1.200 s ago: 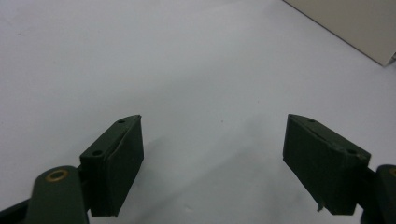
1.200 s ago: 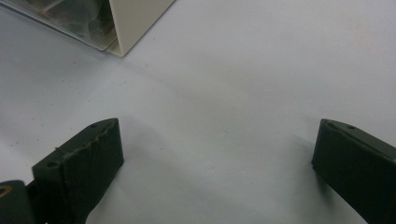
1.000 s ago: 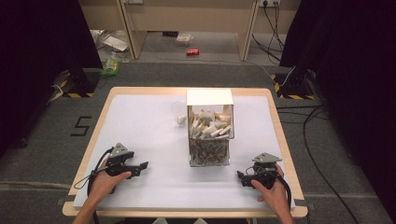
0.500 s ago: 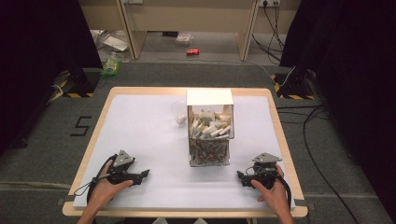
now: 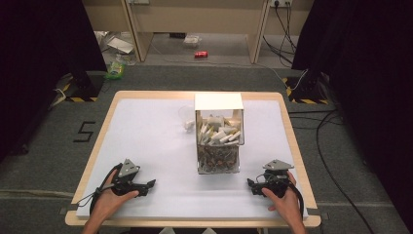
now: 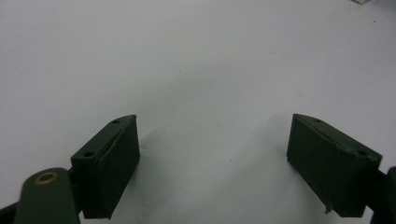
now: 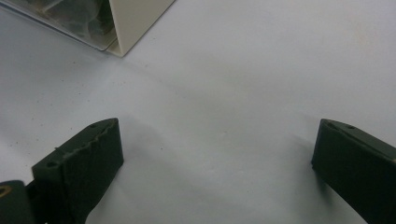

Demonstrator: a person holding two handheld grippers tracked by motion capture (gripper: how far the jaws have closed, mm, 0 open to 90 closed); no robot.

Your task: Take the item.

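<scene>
My left gripper [image 5: 150,184] rests low over the white table cover near the front left, held by a hand, pointing right. Its jaws [image 6: 212,128] stand wide and have just been opening, with bare white surface between them. At the front right my right gripper [image 5: 250,185] lies in the other hand, pointing left toward the box. It [image 7: 217,130] is open too, nothing between its fingers. A clear box [image 5: 218,141] with a white top stands mid-table, packed with several small pale pieces; its lower corner [image 7: 123,28] shows in the right gripper view.
A small clear plastic item [image 5: 186,118] lies just left of the box, farther back. The white cover [image 5: 146,131] spans the wooden table, whose front edge [image 5: 195,222] runs right below both hands. Cables and litter lie on the floor beyond.
My left gripper has slid a little toward the table's front edge. The right gripper and the box have stayed put.
</scene>
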